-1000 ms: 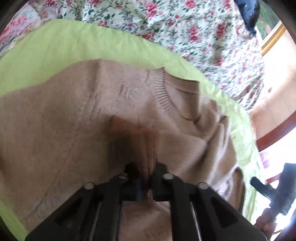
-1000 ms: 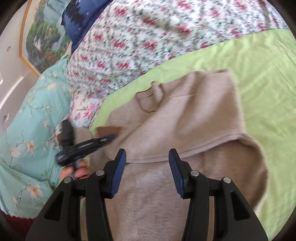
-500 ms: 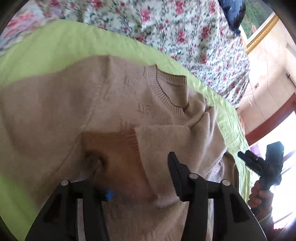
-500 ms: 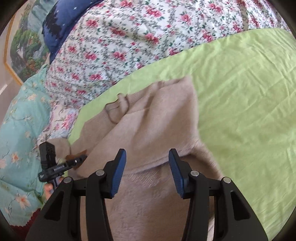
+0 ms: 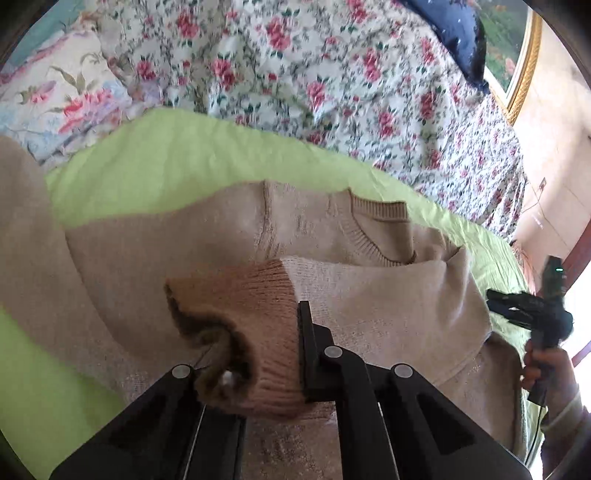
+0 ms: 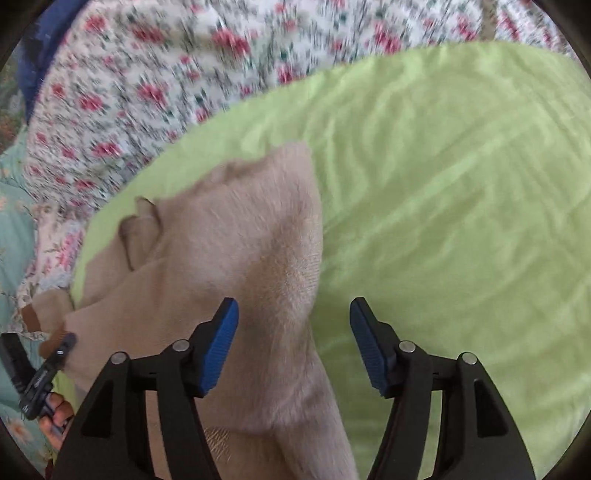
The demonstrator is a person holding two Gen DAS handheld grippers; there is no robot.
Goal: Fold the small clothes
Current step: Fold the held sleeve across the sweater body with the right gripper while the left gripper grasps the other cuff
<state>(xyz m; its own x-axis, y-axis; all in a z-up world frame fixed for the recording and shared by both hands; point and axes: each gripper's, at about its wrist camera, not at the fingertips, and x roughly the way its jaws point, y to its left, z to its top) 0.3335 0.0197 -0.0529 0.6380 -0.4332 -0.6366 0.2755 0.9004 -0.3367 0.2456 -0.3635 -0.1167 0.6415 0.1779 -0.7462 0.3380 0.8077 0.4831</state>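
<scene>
A beige knit sweater (image 5: 314, 229) lies on a lime green sheet (image 5: 166, 155), neck ribbing toward the far side. One sleeve is folded across its chest, and its brown ribbed cuff (image 5: 236, 295) lies loose between the spread fingers of my left gripper (image 5: 247, 354), which is open. My right gripper (image 6: 293, 332) is open and empty over the sweater's right edge (image 6: 295, 258), with the green sheet (image 6: 443, 184) to its right. The right gripper also shows in the left wrist view (image 5: 535, 310), held in a hand. The left gripper shows in the right wrist view (image 6: 40, 373).
A floral quilt (image 5: 332, 74) is bunched along the far side of the bed. A dark blue pillow (image 5: 454, 33) lies on it. A floral pillow (image 5: 55, 92) sits at the far left. A framed picture (image 5: 517, 55) hangs on the wall.
My left gripper opened and let go of the brown sleeve cuff, which now lies between its fingers. My right gripper swung right, so more green sheet shows.
</scene>
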